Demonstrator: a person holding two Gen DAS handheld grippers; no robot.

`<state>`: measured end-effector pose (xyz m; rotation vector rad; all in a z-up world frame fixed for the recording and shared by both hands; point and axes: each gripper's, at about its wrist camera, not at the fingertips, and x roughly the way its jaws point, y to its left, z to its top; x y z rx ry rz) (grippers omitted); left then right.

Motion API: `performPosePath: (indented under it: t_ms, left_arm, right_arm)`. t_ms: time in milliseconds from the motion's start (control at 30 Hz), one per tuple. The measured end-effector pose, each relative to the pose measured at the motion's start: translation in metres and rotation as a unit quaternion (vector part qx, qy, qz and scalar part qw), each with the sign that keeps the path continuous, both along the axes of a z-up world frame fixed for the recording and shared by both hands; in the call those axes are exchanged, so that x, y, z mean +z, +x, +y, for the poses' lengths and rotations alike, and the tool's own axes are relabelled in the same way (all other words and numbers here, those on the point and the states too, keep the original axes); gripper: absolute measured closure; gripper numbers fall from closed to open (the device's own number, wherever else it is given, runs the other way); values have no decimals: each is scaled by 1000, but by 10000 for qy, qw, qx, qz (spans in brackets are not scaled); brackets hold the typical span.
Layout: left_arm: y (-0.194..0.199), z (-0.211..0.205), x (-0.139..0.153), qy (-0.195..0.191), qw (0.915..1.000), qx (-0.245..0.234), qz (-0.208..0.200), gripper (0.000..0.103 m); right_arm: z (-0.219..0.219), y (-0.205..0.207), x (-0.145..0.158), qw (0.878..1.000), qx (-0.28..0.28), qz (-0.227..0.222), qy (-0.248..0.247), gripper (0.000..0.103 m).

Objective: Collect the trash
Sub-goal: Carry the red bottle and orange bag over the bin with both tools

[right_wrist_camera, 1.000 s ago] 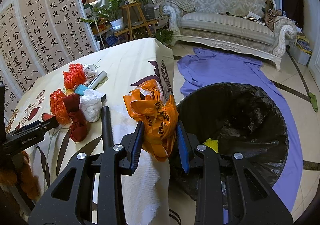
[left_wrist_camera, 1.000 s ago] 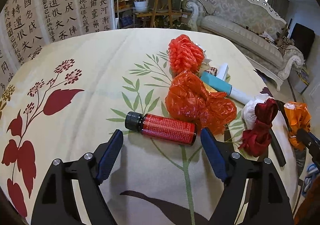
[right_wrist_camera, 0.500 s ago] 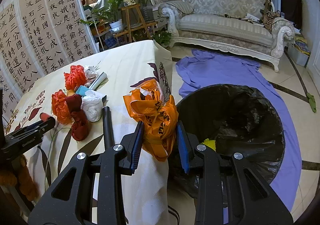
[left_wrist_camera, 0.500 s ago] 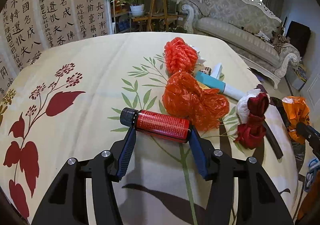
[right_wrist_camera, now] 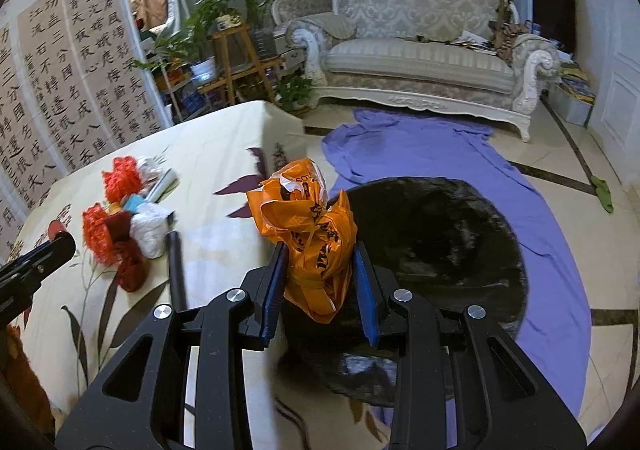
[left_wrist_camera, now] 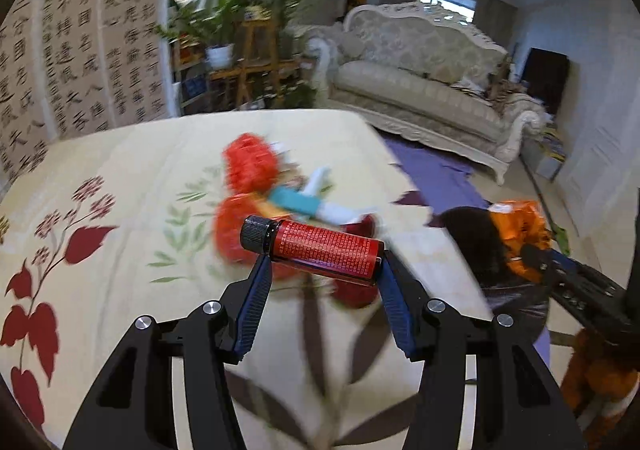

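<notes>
Red bottle (left_wrist_camera: pixel 316 249) clamped crosswise between left gripper (left_wrist_camera: pixel 324 270) fingertips.

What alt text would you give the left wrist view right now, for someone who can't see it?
The left gripper grips a red bottle with a black cap crosswise in its jaws, lifted above a floral tablecloth. Blurred red bags and other trash lie behind it; at right, an orange bag hangs by a black bin.
</notes>
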<state>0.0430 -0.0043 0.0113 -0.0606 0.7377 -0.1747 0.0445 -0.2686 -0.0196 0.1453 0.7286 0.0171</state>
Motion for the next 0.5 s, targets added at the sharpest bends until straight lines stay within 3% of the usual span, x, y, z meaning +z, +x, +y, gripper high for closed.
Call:
performPosePath:
  t_ms: [500]
  left_arm:
    - [34,-108,-11,157,9970,-746,-144,50]
  right_arm:
    - [-53,-4,-2,9976,-677,-59,-163,71]
